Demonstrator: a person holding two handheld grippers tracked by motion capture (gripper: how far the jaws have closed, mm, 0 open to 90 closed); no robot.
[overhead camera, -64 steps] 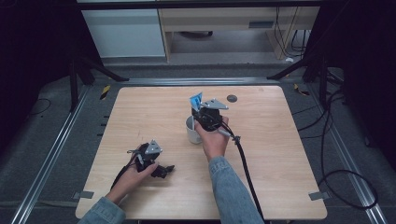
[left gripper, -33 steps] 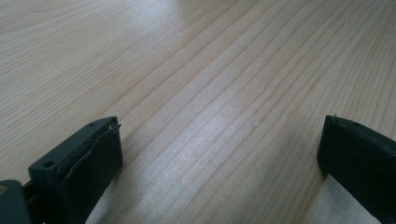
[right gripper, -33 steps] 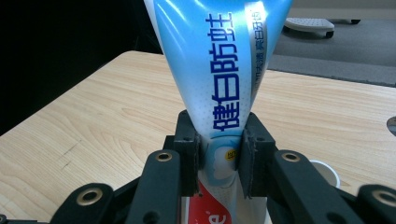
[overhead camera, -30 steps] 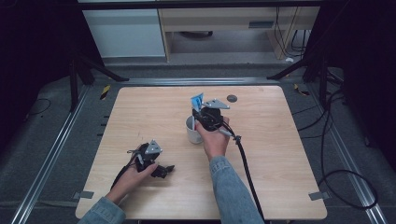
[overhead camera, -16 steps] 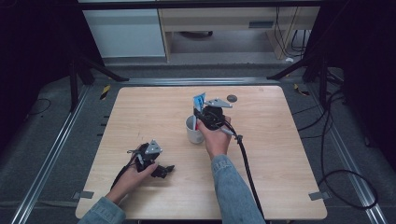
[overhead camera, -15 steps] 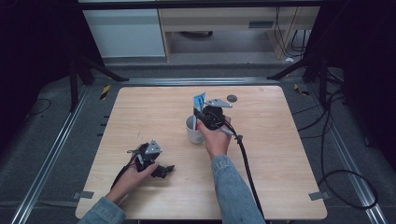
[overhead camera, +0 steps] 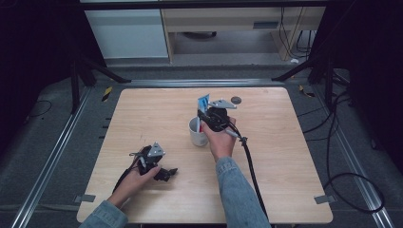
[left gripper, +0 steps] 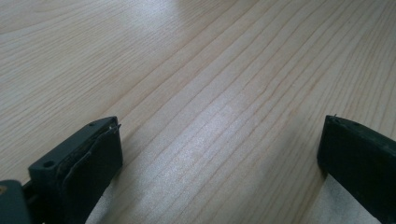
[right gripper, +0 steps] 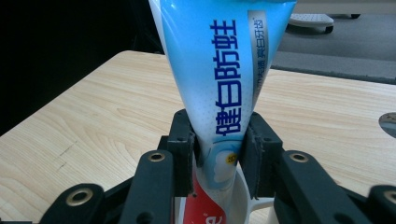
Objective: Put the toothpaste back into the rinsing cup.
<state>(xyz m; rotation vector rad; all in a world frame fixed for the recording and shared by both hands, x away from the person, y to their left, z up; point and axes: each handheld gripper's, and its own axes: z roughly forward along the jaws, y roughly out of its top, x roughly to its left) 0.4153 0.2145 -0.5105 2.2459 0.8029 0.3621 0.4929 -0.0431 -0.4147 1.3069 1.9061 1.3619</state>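
Your wooden table (overhead camera: 294, 156) fills the middle of the high view. Near its centre stands a white cup (overhead camera: 196, 132), and your right gripper (overhead camera: 209, 117) is just above it, pinching a blue toothpaste tube (right gripper: 219, 79) between its jaws. The tube stands upright, its lower end already inside the cup, so I judge the placing is almost done; only the release is left. Your left gripper (overhead camera: 164, 174) rests at the lower left on the table, jaws spread wide, holding nothing.
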